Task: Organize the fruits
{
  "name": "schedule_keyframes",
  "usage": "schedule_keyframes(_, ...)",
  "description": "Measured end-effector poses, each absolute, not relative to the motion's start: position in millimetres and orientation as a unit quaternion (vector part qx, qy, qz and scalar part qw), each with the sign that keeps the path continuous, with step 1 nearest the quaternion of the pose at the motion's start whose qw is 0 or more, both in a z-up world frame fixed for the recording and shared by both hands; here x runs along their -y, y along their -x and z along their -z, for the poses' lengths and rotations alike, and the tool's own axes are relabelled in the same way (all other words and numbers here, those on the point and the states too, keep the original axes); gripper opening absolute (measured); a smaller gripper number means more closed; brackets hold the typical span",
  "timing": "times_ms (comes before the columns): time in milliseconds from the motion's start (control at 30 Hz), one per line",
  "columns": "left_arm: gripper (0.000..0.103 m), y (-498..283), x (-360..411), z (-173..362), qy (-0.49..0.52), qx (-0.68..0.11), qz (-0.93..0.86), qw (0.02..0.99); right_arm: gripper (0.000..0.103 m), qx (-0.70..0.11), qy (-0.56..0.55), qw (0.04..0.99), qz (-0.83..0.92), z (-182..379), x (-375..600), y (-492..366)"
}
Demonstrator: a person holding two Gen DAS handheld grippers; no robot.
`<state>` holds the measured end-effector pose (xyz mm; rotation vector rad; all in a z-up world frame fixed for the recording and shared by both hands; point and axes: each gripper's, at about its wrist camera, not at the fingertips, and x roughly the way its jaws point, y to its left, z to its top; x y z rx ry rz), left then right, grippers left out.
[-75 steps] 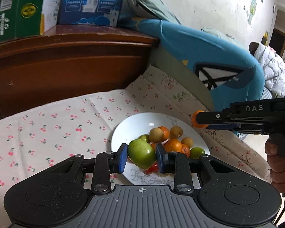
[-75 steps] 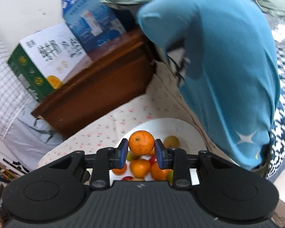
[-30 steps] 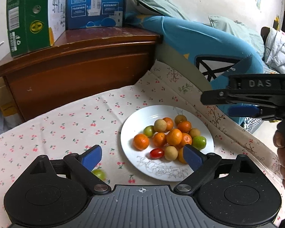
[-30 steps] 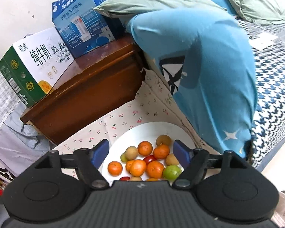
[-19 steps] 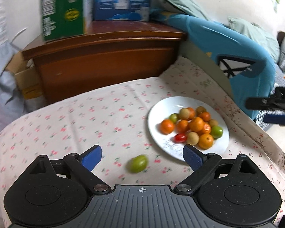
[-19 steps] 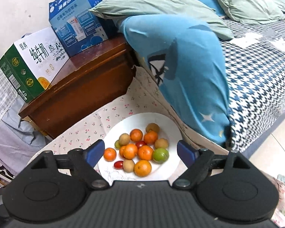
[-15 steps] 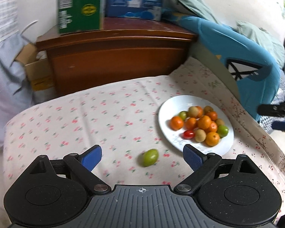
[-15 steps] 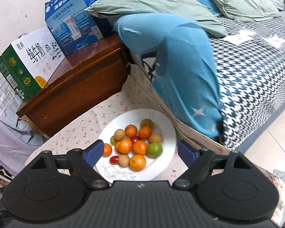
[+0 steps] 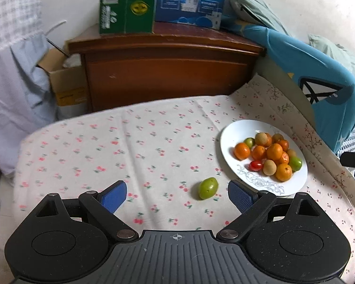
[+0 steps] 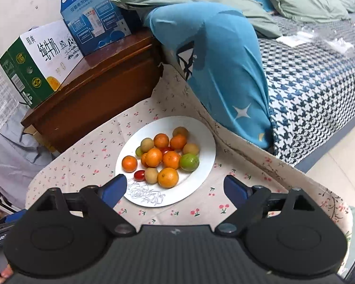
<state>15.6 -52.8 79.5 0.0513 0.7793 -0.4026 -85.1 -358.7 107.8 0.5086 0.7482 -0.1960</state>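
In the left wrist view, the left tool is seen spread wide with nothing between its blue-padded fingers. A small oval green fruit lies on the cherry-print cloth of the worktop, just ahead of the tool and toward its right finger, apart from both pads. At two o'clock from the tool, a round white plate with a grey flower drawing is set near the green fruit without touching it. On it a heap of small orange, tan, green and red fruits is gathered. A dark wooden cabinet stands at twelve o'clock.

In the right wrist view, the right tool is likewise held wide and empty. The white plate lies directly ahead at twelve o'clock, its near rim reaching between the two pads. The heap of fruits sits beyond the fingertips, and a folded blue cushion rises at one o'clock.
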Motion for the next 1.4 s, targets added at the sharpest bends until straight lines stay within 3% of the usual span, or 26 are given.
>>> schedule_keyframes(400,0.087,-30,97,-26,-0.092,-0.368,0.272,0.884,0.088,-0.378,-0.26,0.884,0.088,-95,360,77)
schedule_keyframes(533,0.07,-42,101,-16,-0.088,-0.374,0.275,0.881,0.088,-0.377,-0.257,0.886,0.079,-92,356,70)
schedule_keyframes(633,0.045,-49,105,-7,-0.089,-0.384,0.282,0.875,0.088,-0.383,-0.274,0.879,0.078,-86,357,64)
schedule_keyframes(767,0.026,-51,107,-4,-0.089,-0.376,0.291,0.875,0.087,-0.388,-0.28,0.874,0.086,-81,358,60)
schedule_keyframes(1200,0.026,-52,123,-40,-0.015,-0.356,0.319,0.878,0.087,-0.385,-0.272,0.877,0.095,-80,360,63)
schedule_keyframes(1400,0.026,-47,156,-30,-0.045,-0.359,0.355,0.862,0.087,-0.381,-0.273,0.878,0.098,-81,362,65)
